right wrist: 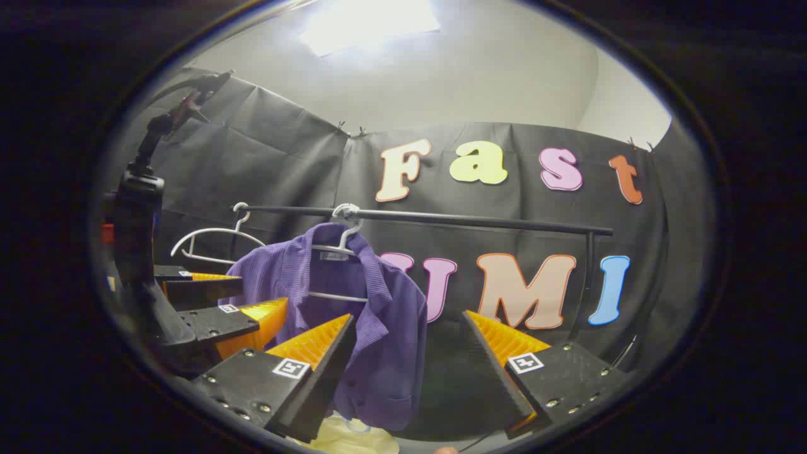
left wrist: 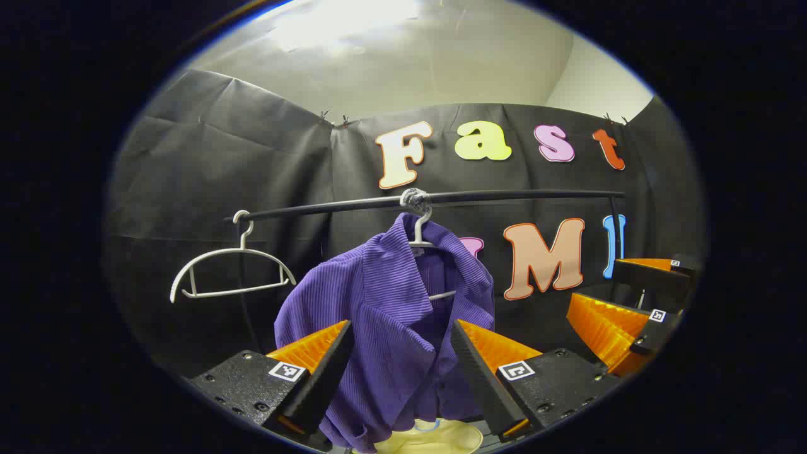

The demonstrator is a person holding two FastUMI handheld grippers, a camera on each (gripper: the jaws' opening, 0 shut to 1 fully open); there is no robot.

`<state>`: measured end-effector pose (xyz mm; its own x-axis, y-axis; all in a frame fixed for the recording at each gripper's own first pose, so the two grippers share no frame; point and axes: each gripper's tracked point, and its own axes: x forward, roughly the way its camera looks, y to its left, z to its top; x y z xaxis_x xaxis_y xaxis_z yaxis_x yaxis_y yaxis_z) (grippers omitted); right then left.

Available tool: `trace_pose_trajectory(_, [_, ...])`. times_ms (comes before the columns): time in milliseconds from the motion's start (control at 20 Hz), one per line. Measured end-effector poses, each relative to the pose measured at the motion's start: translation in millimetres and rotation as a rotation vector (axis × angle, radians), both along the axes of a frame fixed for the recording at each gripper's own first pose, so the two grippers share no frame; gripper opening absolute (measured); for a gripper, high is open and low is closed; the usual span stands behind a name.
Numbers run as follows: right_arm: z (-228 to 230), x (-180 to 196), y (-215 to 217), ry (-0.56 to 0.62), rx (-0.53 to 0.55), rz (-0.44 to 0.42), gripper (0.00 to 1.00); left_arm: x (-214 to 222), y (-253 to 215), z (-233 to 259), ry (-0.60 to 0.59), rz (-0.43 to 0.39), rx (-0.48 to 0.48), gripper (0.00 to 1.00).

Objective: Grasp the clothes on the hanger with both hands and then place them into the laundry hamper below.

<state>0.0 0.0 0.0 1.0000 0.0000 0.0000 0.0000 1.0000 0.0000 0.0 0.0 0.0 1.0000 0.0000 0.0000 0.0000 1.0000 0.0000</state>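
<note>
1. Both tools stand spread and hold nothing: the left gripper (left wrist: 398, 359) frames the purple shirt (left wrist: 391, 328) between its parted fingers, and the right gripper (right wrist: 408, 353) hangs just off the shirt's hem side, its fingers wide apart.
2. The shirt hangs from a white hanger (right wrist: 340, 252) hooked on the black rail (left wrist: 441, 199), right below the rail's middle; an empty hanger (left wrist: 230, 274) hangs farther along the rail, well apart from the shirt.
3. Below the shirt, a pale yellow hamper (left wrist: 435, 438) peeks out.
4. I judge the step is the approach: bring each gripper to one shoulder of the shirt, below the rail.
5. Clamp on cloth only, clear of the hanger's wire.
6. Likely snag: the collar catching as the shirt slides off.
</note>
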Motion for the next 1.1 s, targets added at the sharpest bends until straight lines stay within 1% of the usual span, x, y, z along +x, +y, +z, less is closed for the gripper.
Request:
trace_pose_trajectory(250, [0.9, 2.1, -1.8, -0.001, -0.009, -0.012, 0.98, 9.7, -6.1, -2.8, 0.009, -0.004, -0.003, 0.93])
trace_pose_trajectory(300, [0.3, 2.4, -2.0, 0.001, -0.009, -0.013, 0.98, 11.5, -7.8, -2.8, 0.012, -0.004, -0.002, 0.95])
trace_pose_trajectory(350, [0.0, 3.0, -2.1, 0.003, -0.008, -0.013, 0.98, 12.6, -7.9, -4.1, 0.013, -0.005, 0.000, 0.93])
trace_pose_trajectory(550, [0.2, 3.6, -3.4, 0.009, -0.012, -0.020, 1.00, 16.6, -10.9, -8.2, 0.026, -0.002, -0.001, 0.93])
trace_pose_trajectory(600, [0.0, 3.7, -3.5, 0.012, -0.015, -0.022, 0.98, 16.9, -12.1, -9.3, 0.029, -0.002, -0.002, 0.95])
trace_pose_trajectory(650, [0.2, 3.6, -3.3, 0.014, -0.018, -0.021, 0.98, 17.4, -12.3, -10.8, 0.032, -0.002, -0.002, 0.95])
trace_pose_trajectory(700, [1.2, 3.3, -3.3, 0.016, -0.021, -0.020, 0.98, 17.7, -12.9, -12.3, 0.036, 0.000, -0.002, 0.93])
trace_pose_trajectory(950, [1.5, 2.7, -3.8, 0.024, -0.019, -0.017, 0.98, 18.4, -11.6, -17.0, 0.047, 0.010, 0.001, 0.93])
trace_pose_trajectory(1000, [2.4, 2.6, -3.9, 0.026, -0.016, -0.018, 0.98, 19.3, -11.8, -19.1, 0.053, 0.014, 0.003, 0.95])
trace_pose_trajectory(1100, [2.1, 3.0, -4.3, 0.028, -0.013, -0.018, 0.98, 21.9, -10.1, -22.4, 0.060, 0.024, 0.008, 0.95])
